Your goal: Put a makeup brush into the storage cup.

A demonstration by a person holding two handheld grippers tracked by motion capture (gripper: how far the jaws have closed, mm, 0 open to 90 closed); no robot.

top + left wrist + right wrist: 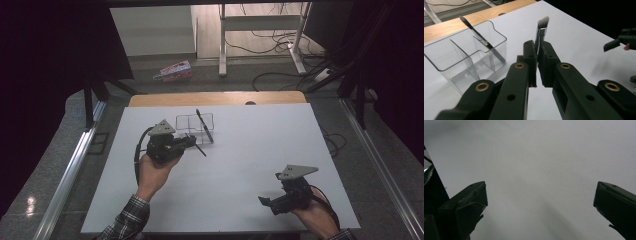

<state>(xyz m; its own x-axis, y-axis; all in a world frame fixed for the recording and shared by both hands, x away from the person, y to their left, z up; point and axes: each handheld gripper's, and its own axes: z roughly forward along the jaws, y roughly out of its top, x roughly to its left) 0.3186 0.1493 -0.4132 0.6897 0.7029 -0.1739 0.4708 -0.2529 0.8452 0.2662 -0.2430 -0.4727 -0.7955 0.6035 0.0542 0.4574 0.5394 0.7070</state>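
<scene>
Beside the clear organizer (466,57), left tongs (538,51) grip a makeup brush (541,31) upright; right tongs (540,195) gape.

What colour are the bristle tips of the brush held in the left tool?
White to pale grey on the brush, clearest in the left gripper view.
</scene>
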